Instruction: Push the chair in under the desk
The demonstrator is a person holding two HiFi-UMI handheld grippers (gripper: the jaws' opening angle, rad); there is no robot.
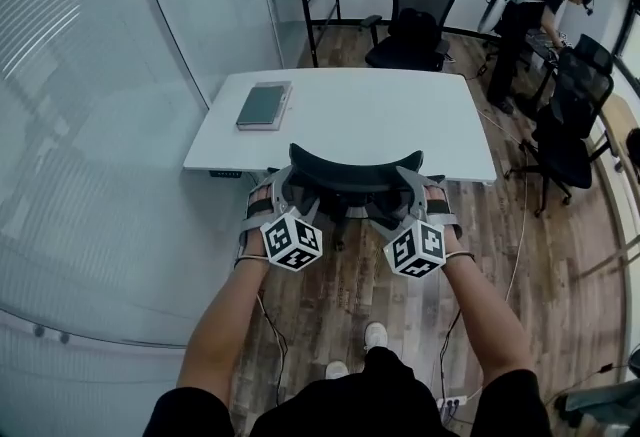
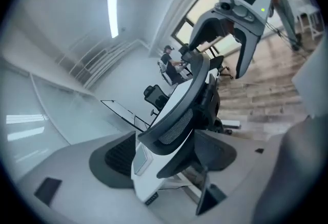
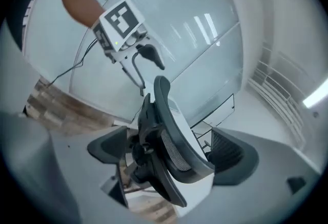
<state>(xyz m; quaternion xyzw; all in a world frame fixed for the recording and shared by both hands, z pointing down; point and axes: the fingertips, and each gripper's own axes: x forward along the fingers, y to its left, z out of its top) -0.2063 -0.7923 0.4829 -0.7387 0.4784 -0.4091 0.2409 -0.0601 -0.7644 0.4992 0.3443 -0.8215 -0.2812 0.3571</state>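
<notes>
A black office chair (image 1: 345,170) stands at the near edge of the white desk (image 1: 400,115), its curved top bar toward me. My left gripper (image 1: 285,187) sits at the bar's left end and my right gripper (image 1: 412,187) at its right end. In the left gripper view the chair back (image 2: 177,115) runs away between the wide-apart jaws of the left gripper (image 2: 166,156), with the right gripper (image 2: 220,61) at its far end. The right gripper view mirrors this: the chair back (image 3: 171,141) lies inside the open right gripper (image 3: 171,154), and the left gripper (image 3: 141,72) shows beyond.
A grey tablet (image 1: 264,106) lies on the desk's left part. A glass wall (image 1: 90,125) runs along the left. Another black chair (image 1: 415,20) stands behind the desk, more chairs (image 1: 570,125) at the right, where a person (image 1: 530,25) bends over. Cables and a power strip (image 1: 450,405) lie by my feet.
</notes>
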